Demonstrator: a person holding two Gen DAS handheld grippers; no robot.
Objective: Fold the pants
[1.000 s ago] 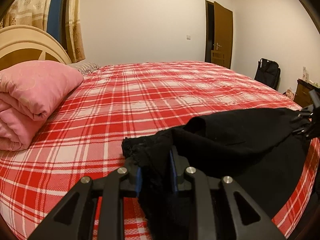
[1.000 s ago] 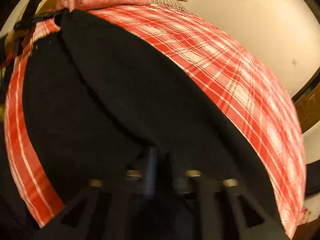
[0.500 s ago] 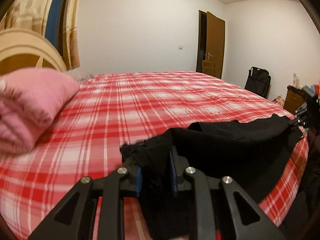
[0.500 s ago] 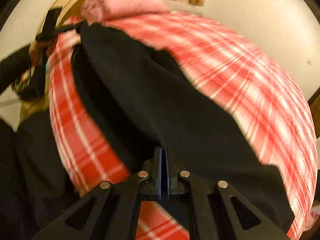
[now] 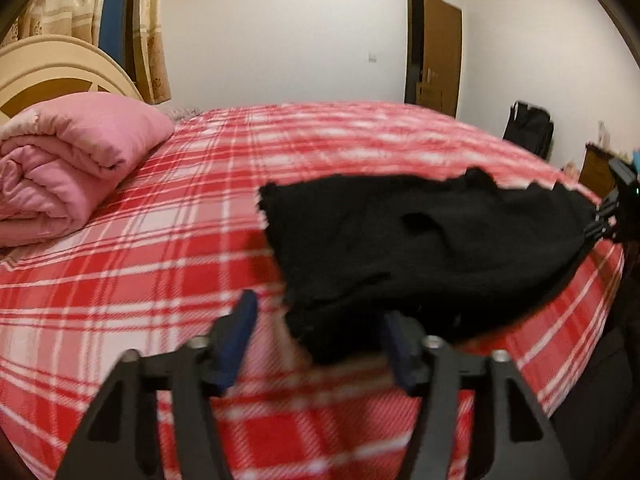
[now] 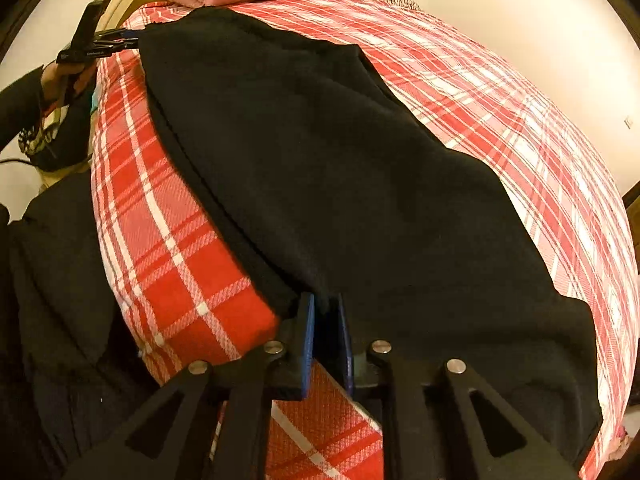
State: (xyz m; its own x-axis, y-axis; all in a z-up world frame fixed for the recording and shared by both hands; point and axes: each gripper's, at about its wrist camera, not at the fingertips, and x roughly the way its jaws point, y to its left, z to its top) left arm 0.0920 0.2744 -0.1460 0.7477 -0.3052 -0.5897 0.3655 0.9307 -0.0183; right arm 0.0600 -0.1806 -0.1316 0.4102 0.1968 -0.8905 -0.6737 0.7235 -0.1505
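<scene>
My bed (image 5: 168,264) fills the room, spread with a red and white plaid sheet. A folded pink quilt (image 5: 68,168) lies against the cream headboard (image 5: 60,60). Patterned curtains (image 5: 150,36) hang behind it. The walls are plain white. A brown door (image 5: 440,52) stands open, with a black bag (image 5: 528,126) near a wooden cabinet (image 5: 596,168).

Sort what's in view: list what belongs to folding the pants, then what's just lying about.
Job: black pants; left hand-held gripper, open beside them; right hand-held gripper, closed on them; plaid bed underneath.

Lying about: pink quilt; black bag; wooden cabinet; curtains.
</scene>
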